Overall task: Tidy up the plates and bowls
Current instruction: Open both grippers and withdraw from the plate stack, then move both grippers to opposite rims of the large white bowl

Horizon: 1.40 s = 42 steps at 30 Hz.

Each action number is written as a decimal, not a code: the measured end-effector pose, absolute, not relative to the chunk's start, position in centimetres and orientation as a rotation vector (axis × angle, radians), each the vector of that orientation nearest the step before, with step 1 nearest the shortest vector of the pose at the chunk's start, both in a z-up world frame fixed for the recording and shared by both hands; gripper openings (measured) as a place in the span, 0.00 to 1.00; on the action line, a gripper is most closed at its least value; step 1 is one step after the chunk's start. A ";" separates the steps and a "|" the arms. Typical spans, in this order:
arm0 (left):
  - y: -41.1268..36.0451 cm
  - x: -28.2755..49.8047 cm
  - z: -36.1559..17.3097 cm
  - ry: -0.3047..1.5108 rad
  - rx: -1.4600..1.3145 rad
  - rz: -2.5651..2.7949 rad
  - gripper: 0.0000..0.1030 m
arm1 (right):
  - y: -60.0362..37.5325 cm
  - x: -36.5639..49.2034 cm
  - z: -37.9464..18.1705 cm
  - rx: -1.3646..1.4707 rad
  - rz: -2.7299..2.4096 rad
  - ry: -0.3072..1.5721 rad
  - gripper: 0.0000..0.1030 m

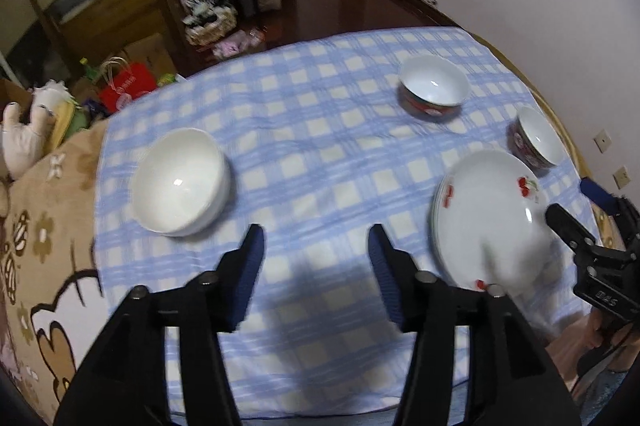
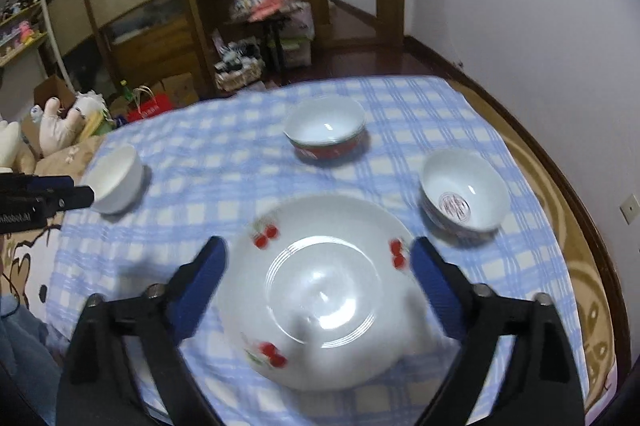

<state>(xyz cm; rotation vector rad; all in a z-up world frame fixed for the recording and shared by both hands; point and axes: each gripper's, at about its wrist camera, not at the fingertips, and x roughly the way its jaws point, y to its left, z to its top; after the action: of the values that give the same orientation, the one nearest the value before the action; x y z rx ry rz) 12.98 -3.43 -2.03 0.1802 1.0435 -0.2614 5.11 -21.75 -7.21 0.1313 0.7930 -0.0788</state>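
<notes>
The plates (image 2: 320, 290), white with red cherry sprigs round the rim, are seen lying on the blue checked cloth (image 2: 224, 162) near its front right part; from the left wrist view at least two rims are made out, one on top of another. The stack is framed directly between the fingers of the right gripper (image 2: 318, 254), which are spread wide to either side of it, and no contact can be confirmed through the blur. Being round, the stack offers no long axis. It lies straight ahead of and below the right gripper and off to the right of the left gripper (image 1: 316, 238), so the right one is judged much the nearer. The left gripper is likewise spread and holds nothing. A plain white bowl (image 1: 180, 182) stands ahead and to its left. Farther back a red-banded bowl (image 2: 326, 130) is set, and a patterned bowl (image 2: 464, 194) just beyond the plates to the right.
</notes>
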 end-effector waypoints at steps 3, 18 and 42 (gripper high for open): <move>-1.8 13.2 -1.5 1.016 0.168 -0.224 0.77 | -20.4 6.2 -6.1 0.137 -0.057 0.754 1.00; 6.1 16.6 -1.1 0.958 0.054 -0.062 0.81 | -15.1 11.6 -5.1 0.112 -0.002 0.728 1.00; 12.0 24.5 -8.4 1.131 -0.159 0.028 0.82 | -4.5 24.0 -9.9 0.078 0.173 0.834 1.00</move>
<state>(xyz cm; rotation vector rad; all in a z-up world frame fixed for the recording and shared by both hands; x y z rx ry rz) 24.54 12.00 -8.36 -0.1591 1.1309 0.0277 23.98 -4.53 -9.85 0.0785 0.8341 0.1731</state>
